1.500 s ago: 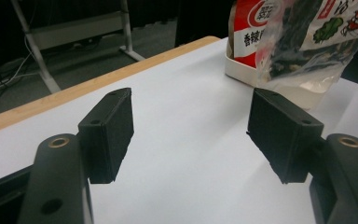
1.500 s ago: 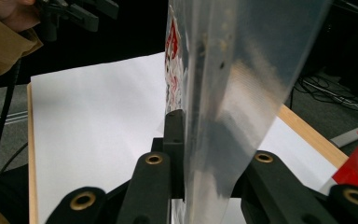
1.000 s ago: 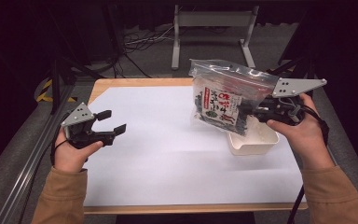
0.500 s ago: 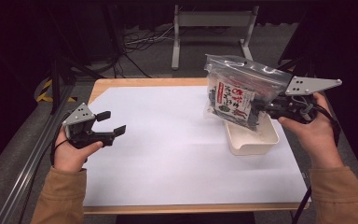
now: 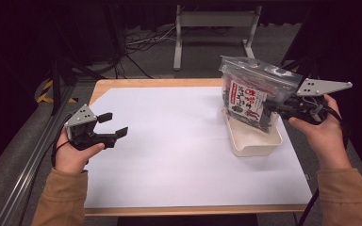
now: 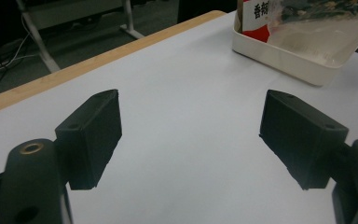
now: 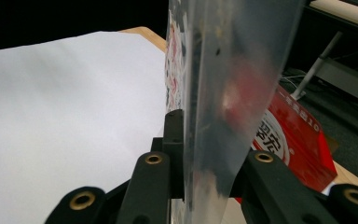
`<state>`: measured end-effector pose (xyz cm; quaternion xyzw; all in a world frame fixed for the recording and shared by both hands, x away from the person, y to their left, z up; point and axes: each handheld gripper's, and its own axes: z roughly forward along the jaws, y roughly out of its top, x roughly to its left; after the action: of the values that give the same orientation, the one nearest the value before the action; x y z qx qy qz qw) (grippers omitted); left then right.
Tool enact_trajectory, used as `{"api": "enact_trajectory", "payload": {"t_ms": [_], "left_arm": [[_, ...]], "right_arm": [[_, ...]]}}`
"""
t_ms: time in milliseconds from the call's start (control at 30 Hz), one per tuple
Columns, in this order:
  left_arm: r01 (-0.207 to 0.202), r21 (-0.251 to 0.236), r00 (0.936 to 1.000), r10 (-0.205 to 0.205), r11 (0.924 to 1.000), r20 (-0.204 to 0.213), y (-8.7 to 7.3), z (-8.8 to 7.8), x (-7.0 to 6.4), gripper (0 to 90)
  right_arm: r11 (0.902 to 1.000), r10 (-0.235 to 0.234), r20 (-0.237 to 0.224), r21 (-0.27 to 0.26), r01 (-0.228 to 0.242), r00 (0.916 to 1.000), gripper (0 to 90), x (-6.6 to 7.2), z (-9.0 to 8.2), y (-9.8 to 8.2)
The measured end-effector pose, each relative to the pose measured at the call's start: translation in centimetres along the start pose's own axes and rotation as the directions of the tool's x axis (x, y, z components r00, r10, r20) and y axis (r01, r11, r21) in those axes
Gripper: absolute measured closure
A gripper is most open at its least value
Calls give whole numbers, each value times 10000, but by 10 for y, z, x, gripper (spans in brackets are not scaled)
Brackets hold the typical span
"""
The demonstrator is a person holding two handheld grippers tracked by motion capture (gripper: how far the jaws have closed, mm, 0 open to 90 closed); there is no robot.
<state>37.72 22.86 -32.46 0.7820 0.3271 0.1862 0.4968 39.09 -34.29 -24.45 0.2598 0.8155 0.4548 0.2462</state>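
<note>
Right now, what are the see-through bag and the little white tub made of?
The bag held in the right tongs looks like thin, glossy clear plastic: you can see the printed packets through it, and light glints off its crinkles. The tub looks like smooth, matte, cream-white hard plastic, going by its even, rounded rim, though it might be something else.

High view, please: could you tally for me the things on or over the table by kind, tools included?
Snack bag: 1
White tray: 1
White sheet: 1
Tools: 2, the left tool and the right tool
Total: 5
</note>
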Motion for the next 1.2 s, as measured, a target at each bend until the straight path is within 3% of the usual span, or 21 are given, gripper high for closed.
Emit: {"api": "enact_trajectory", "payload": {"t_ms": [367,467,1000,1200], "left_arm": [[-35,6,10000,35,10000,-6,0,1,0,213],[-11,-11,10000,11,10000,24,0,1,0,212],[82,9,10000,-82,10000,56,0,1,-1,212],[78,0,10000,-78,10000,43,-1,1,-1,212]], "right_arm": [[9960,523,587,693,-563,9969,773,-7,-4,-11],[9933,269,931,1096,-371,9953,773,-5,-1,-12],[9793,1235,178,1594,-1247,9922,773,-15,19,-41],[9728,1850,56,1407,-1840,9827,771,-19,29,-62]]}}
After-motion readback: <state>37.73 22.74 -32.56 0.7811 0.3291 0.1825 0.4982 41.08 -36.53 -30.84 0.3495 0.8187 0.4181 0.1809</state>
